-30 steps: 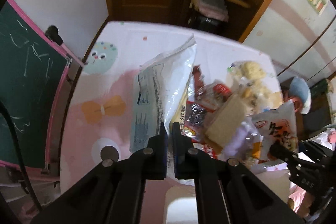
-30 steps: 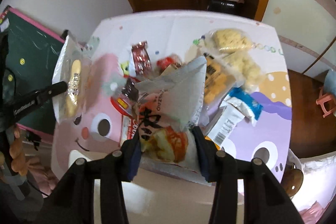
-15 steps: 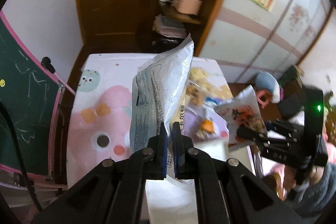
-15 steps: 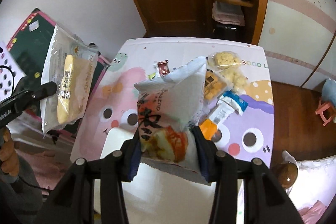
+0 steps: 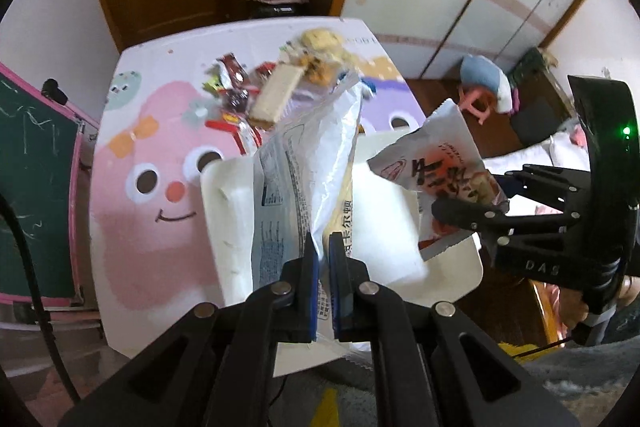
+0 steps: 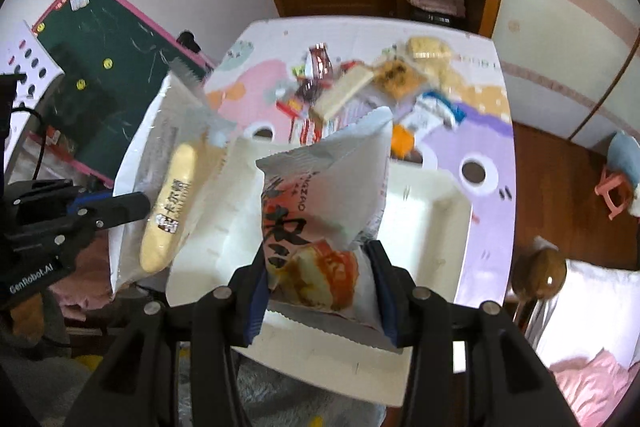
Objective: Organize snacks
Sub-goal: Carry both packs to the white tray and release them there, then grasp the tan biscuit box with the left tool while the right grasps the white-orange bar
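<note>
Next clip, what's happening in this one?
A person sorts snacks with two handheld grippers. The left gripper is shut on a clear packet with a long bun; the right gripper clamps a white pastry packet. Both packets hang over a white tray at the near edge of the table. More snacks lie piled farther back.

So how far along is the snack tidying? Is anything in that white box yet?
Early days. The white box looks empty where it shows. In hand: the left gripper pinches a clear bread packet, and the right gripper holds a white pastry packet, both above the box. Left: dropping these in, then clearing the snack pile on the table.
</note>
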{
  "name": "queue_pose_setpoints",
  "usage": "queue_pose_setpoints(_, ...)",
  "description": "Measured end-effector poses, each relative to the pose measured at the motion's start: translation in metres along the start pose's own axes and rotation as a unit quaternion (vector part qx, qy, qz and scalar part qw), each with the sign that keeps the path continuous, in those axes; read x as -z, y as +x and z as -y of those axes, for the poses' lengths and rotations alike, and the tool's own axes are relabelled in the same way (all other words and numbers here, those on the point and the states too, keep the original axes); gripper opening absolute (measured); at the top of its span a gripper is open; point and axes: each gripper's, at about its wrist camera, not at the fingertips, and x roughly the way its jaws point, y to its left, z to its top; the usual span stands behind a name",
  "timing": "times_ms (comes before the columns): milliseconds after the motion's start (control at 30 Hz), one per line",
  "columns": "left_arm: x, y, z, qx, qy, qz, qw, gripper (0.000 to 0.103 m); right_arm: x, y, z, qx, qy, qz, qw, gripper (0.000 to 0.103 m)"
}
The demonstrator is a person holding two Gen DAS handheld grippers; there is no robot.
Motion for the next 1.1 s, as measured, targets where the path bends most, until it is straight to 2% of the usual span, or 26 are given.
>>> queue_pose_setpoints(133,0.004,0.014,0.003,0.003,-0.006,-0.014,0.9999,0.003,0.014,0.009,-0.001,0.002,0.004,-0.019,1.000,0.047)
queue_pose_setpoints(333,0.008,0.028,0.005,-0.002,-0.009,-0.027,0.9996,0.004,0.022,0.010,-0.003,0.001,0.008,-0.022,1.000,0.050)
queue_pose_setpoints(500,0.009,0.025,0.009,-0.019,0.000,-0.009,0.9998,0.005,0.025,0.011,-0.004,0.011,0.011,-0.025,1.000,0.050)
queue_pose_setpoints(533,0.009,0.024,0.009,-0.024,0.002,-0.006,0.9997,0.012,0.025,0.011,-0.004,0.011,0.012,-0.024,1.000,0.050)
queue_pose_setpoints(600,0.009,0.021,0.010,-0.039,0.000,0.004,0.9992,0.034,0.025,0.010,-0.004,0.014,0.015,-0.022,1.000,0.050)
queue_pose_setpoints(633,0.009,0.020,0.010,-0.045,-0.001,0.006,0.9990,0.055,0.025,0.009,-0.004,0.015,0.015,-0.021,1.000,0.050)
queue_pose_setpoints(667,0.009,0.019,0.009,-0.050,-0.004,0.010,0.9987,0.069,0.025,0.009,-0.004,0.016,0.016,-0.020,1.000,0.050)
queue_pose_setpoints(733,0.010,0.014,0.007,-0.049,-0.008,0.020,0.9986,0.073,0.025,0.007,-0.003,0.016,0.016,-0.017,1.000,0.050)
queue_pose_setpoints(1100,0.006,0.010,0.013,-0.043,-0.004,0.019,0.9989,0.075,0.023,0.003,-0.002,0.013,0.021,-0.013,1.000,0.050)
